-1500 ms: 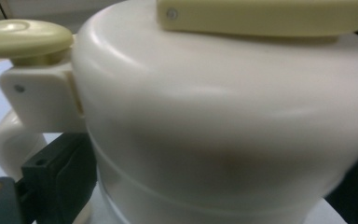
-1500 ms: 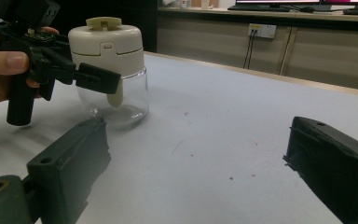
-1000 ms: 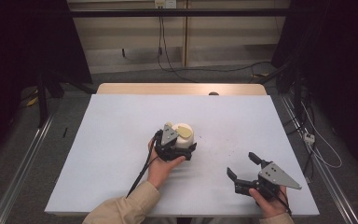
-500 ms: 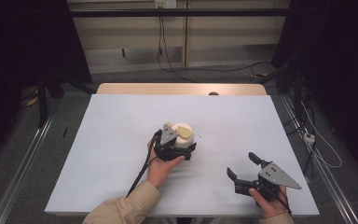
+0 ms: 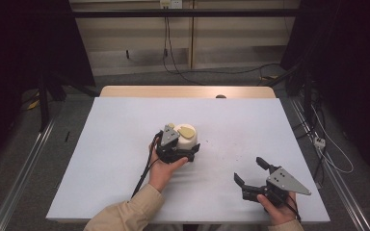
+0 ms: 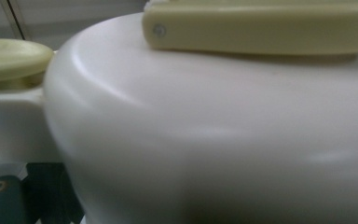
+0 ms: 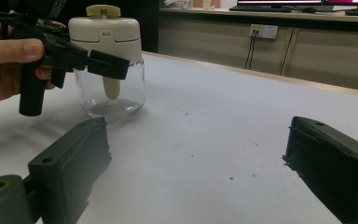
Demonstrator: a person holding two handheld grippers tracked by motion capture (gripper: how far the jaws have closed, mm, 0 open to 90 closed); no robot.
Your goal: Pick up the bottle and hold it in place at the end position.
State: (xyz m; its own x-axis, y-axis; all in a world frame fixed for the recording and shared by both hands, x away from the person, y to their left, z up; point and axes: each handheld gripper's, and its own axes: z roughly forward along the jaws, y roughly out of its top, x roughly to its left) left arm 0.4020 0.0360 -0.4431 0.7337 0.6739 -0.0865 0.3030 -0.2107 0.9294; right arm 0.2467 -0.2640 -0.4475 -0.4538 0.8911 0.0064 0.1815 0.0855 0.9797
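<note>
The jar (image 7: 107,65) is standing upright near the middle of the desk (image 5: 101,159), a clear glass body under a cream plastic lid (image 5: 187,137) with a pale yellow-green knob on top and a pale stem hanging down inside the glass. Judging by the look of it, you are dealing with something stiff, smooth and breakable: the glass wall is probably slippery and will not forgive a knock, while the lid is likely light and may lift or twist off on its own, so do not trust it to carry the jar. The curved shoulder of the lid, where it meets the glass, is looking like the safest place to clamp, with the glass body below as the place to steady. Your left gripper (image 5: 176,147) is sitting right at that lid, one black jaw reaching across the front of the jar just below it in the right gripper view; I cannot tell whether it is actually squeezing the jar. Your right gripper (image 5: 251,173) is resting well apart near the desk's near right corner, jaws spread wide and holding nothing. Compared with a second ago, nothing is shifting: jar and both grippers are keeping the same places.
</note>
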